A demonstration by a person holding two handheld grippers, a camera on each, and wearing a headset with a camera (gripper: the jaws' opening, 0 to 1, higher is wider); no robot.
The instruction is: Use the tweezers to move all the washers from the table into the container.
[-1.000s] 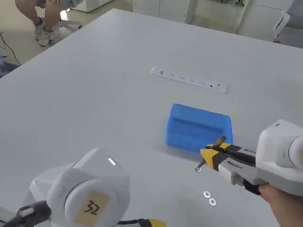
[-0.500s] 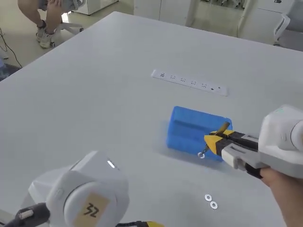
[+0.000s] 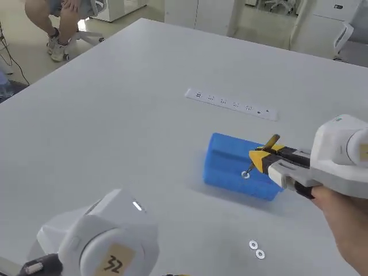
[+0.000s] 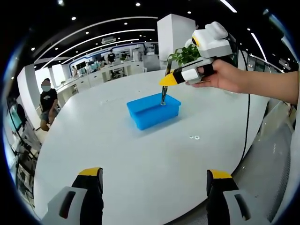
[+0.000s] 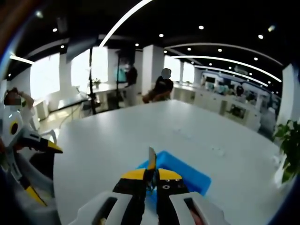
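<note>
The right gripper (image 3: 260, 161), held in the right hand (image 3: 345, 221) at the near right, is levelled leftward with its jaws closed on the tweezers (image 3: 271, 141), whose tips angle downward, while the left gripper (image 4: 153, 172) is held low at the near left with its jaws spread wide apart.

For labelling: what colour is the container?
The container is blue, clearest in the head view.

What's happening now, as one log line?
right claw: shut on tweezers | washer: at tip, over container | left claw: open | two washers: on table
</note>
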